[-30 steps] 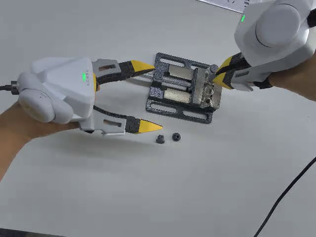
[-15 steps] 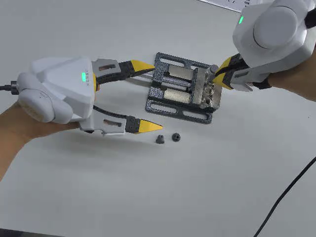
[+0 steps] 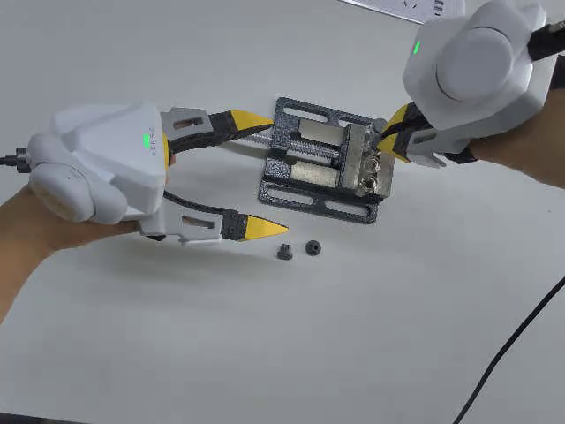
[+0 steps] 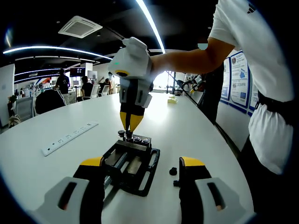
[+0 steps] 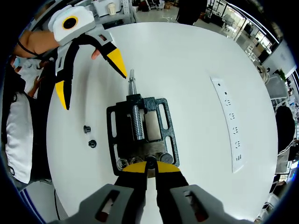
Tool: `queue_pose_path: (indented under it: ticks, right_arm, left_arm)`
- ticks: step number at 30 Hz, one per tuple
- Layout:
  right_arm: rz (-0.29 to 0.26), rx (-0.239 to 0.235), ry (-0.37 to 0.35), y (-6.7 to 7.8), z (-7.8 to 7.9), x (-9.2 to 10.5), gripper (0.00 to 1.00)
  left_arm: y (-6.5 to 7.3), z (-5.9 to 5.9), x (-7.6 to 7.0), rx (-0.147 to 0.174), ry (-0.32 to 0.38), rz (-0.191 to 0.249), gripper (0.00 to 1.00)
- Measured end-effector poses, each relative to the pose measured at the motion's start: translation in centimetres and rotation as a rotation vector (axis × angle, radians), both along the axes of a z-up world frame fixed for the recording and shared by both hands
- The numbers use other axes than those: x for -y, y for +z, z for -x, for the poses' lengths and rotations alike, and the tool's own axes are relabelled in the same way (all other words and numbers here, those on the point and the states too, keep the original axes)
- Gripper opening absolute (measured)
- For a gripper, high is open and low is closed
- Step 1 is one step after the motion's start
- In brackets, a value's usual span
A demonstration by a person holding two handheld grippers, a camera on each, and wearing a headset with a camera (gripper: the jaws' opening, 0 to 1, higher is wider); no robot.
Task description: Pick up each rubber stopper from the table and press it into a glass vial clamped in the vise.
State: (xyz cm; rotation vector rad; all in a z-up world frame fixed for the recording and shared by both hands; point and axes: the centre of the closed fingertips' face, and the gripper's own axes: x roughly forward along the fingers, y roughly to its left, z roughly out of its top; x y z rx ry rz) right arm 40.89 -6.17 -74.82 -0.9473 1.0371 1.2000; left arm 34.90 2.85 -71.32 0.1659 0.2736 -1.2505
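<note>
Table (image 3: 221,353): white, matte, smooth, with a curved edge.

Loose stoppers (image 3: 284,252): two small dark-grey rubber plugs on the table just in front of the vise (image 3: 305,172), side by side and apart.

Left gripper (image 3: 281,175): left of the vise, white shell, black jaws with yellow wedge tips. The jaws are spread wide and hold nothing.

Vise: dark cast metal, rough finish, slotted base, bare steel screw along its middle. Vials (image 3: 372,172): clear glass with round mouths, clamped in a row at the vise's right end.

Right gripper (image 3: 388,137): over that row, jaws pinched on a held stopper (image 5: 150,163). Cannot tell if it is seated in a vial.

Power strip (image 5: 229,121): long, white, lying beyond the vise.

Room: open office, dark ceiling, ceiling lights (image 4: 149,21) in strips.
</note>
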Motion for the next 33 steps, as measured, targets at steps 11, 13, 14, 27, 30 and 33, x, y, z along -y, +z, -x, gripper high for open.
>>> queue_pose_path:
  ticks: [11, 13, 14, 27, 30, 33]
  right_arm:
    - [0.032, 0.03, 0.044, 0.14, -0.21, 0.04, 0.06]
    - [0.035, 0.031, 0.049, 0.16, -0.21, 0.03, 0.06]
    - [0.036, 0.031, 0.048, 0.14, -0.24, 0.05, 0.06]
    - [0.047, 0.025, 0.05, 0.04, -0.34, 0.15, 0.06]
    - [0.047, 0.021, 0.045, -0.09, -0.42, 0.21, 0.06]
    - [0.044, 0.017, 0.041, -0.18, -0.45, 0.25, 0.06]
  left_arm:
    - [0.56, 0.02, 0.03, 0.009, -0.003, -0.003, 0.62]
    - [0.64, 0.0, -0.05, 0.011, -0.003, -0.004, 0.62]
    - [0.66, 0.0, -0.08, 0.011, -0.003, -0.005, 0.62]
    - [0.73, -0.01, -0.03, 0.013, -0.006, -0.004, 0.62]
    - [0.75, -0.05, 0.0, 0.014, -0.007, -0.005, 0.62]
    - [0.75, -0.08, 0.02, 0.014, -0.007, -0.004, 0.62]
